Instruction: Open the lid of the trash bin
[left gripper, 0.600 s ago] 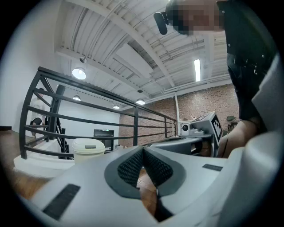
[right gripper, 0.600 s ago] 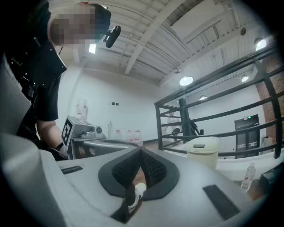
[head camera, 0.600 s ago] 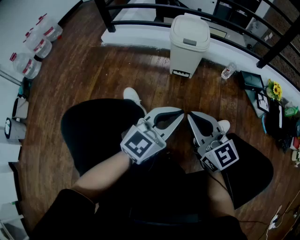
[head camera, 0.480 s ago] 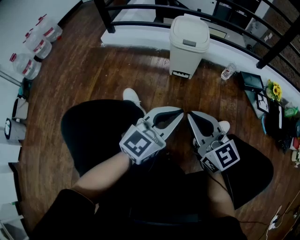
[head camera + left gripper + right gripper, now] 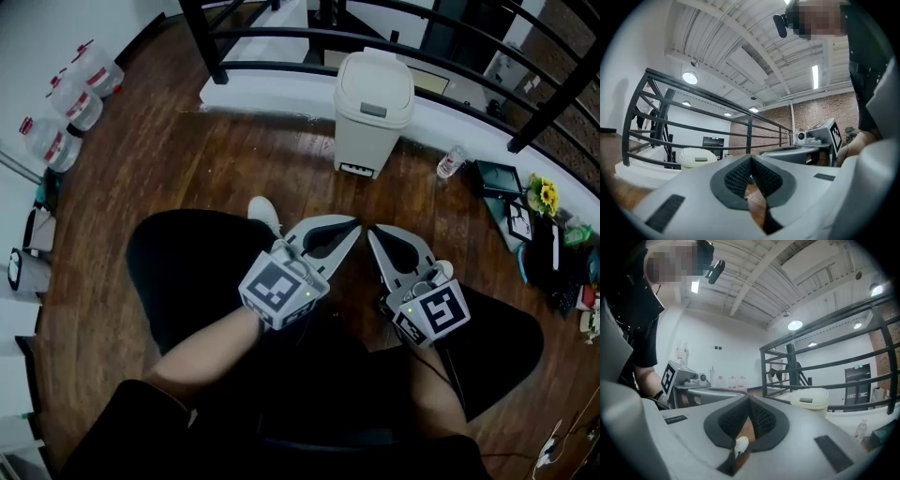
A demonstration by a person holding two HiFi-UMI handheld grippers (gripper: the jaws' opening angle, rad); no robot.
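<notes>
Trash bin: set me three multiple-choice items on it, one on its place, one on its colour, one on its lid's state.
1. Where does the bin stand?
A. On a table
B. On the floor by the railing, ahead of the left gripper and right gripper
C. On a chair

2. What colour is the bin?
A. Black
B. Red
C. Cream

3. How is the lid?
A. Shut
B. Propped open
C. Off, lying on the floor

Answers:
1 B: the head view shows it at the railing's white base, well apart from both grippers, whose jaws are together and hold nothing.
2 C: body and lid are both cream.
3 A: the lid sits flat on the bin.
</notes>
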